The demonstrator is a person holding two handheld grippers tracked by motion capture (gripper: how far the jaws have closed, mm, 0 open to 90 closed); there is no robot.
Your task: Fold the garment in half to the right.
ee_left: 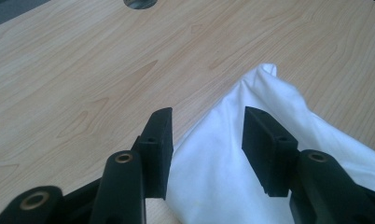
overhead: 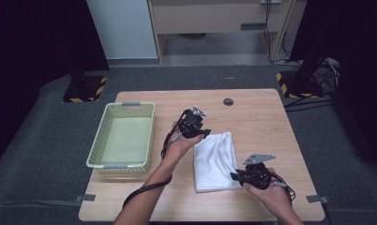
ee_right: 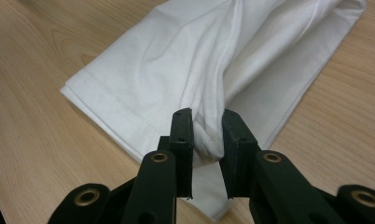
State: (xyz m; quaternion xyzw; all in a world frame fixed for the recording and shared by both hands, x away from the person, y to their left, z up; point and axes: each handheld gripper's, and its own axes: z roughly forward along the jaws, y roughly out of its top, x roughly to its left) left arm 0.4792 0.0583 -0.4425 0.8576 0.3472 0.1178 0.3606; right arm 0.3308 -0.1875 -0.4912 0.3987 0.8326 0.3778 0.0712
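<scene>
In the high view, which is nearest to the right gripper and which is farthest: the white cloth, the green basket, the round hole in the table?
From the right gripper:
1. White cloth, gathered between its jaws.
2. Round hole, far side of the table.
3. Green basket, at the left edge.

Folded white cloth: far end cut off by top edge in right gripper view, lower right part cut off in left gripper view. Pinched fold partly hidden between right claw jaws.
</scene>
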